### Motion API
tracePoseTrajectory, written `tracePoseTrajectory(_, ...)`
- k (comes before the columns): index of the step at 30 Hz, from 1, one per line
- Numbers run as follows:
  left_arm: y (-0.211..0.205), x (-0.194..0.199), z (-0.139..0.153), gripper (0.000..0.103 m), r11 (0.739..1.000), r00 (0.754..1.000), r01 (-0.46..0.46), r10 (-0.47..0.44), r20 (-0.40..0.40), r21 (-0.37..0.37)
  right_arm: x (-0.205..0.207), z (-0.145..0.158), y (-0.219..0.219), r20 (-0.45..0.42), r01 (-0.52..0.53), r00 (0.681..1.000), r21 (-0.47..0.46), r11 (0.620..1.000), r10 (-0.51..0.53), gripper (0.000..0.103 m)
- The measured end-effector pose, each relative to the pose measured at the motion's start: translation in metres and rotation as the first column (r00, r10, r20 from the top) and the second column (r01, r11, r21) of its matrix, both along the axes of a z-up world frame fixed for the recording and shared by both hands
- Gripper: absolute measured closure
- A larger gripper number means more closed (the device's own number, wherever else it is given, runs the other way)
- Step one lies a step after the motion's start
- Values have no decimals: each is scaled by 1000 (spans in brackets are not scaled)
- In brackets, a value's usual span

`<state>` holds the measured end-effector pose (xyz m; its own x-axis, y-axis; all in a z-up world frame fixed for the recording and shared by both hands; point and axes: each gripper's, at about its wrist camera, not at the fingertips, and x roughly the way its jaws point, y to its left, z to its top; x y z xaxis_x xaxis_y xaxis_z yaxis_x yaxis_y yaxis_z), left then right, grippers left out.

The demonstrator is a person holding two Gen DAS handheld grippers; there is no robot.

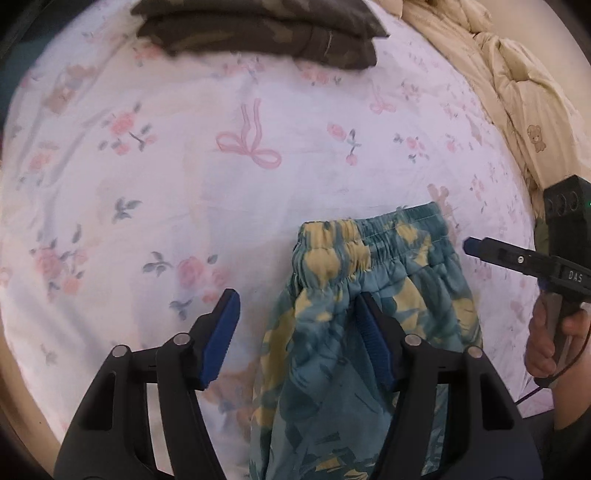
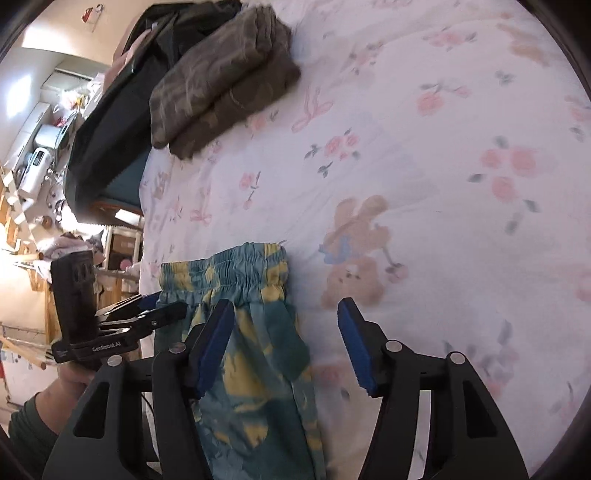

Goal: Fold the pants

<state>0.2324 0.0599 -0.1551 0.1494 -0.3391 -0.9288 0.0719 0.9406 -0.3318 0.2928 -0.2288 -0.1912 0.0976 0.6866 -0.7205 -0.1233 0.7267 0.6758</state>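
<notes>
Teal-and-yellow patterned elastic-waist pants (image 1: 373,314) laid lengthwise on white floral-print bed sheet (image 1: 177,177), waistband away from cameras. Left hand-held gripper (image 1: 295,325) seen spread apart, one blue pad on fabric. Right hand-held gripper (image 2: 286,339) likewise apart over pants edge. Folded olive camouflage garment (image 2: 221,85) placed well apart.

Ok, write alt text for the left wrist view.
Open left tool hovers over teal-and-yellow patterned pants lying on a floral bedsheet, waistband pointing away. The right tool reaches in from the right edge, and a folded dark garment lies at the far end.
</notes>
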Motion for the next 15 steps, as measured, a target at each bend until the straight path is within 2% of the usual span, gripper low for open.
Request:
tracePoseTrajectory(2, -1, 4, -7, 45, 1000, 1000, 14, -15, -25, -15, 7, -9, 8, -10, -20, 1000, -7, 1000, 20, 43)
tracePoseTrajectory(4, -2, 8, -10, 55, 998, 999, 40, -41, -34, -41, 12, -15, 14, -21, -35, 999, 6, 999, 35, 43)
tracePoseTrajectory(9, -4, 15, -15, 72, 989, 993, 89, -97, -66, -117, 19, -27, 30, -49, -84, 995, 24, 996, 86, 43)
tracePoseTrajectory(10, -5, 15, -16, 73, 988, 993, 89, -98, -69, -124, 20, -27, 32, -45, -89, 995, 21, 996, 90, 47)
tracePoseTrajectory(11, -5, 15, -16, 75, 988, 992, 93, -102, -70, -123, 19, -26, 36, -40, -101, 994, 17, 995, 102, 60)
tracePoseTrajectory(12, -7, 15, -14, 82, 987, 992, 104, -112, -60, -120, 19, -27, 40, -36, -119, 992, 3, 993, 120, 68)
tracePoseTrajectory(13, -9, 15, -13, 87, 988, 991, 118, -123, -51, -98, 17, -25, 44, -24, -136, 990, -9, 991, 136, 70)
tracePoseTrajectory(15, -10, 14, -9, 90, 988, 990, 133, -136, -40, -84, 16, -19, 46, 8, -159, 987, -23, 987, 159, 79)
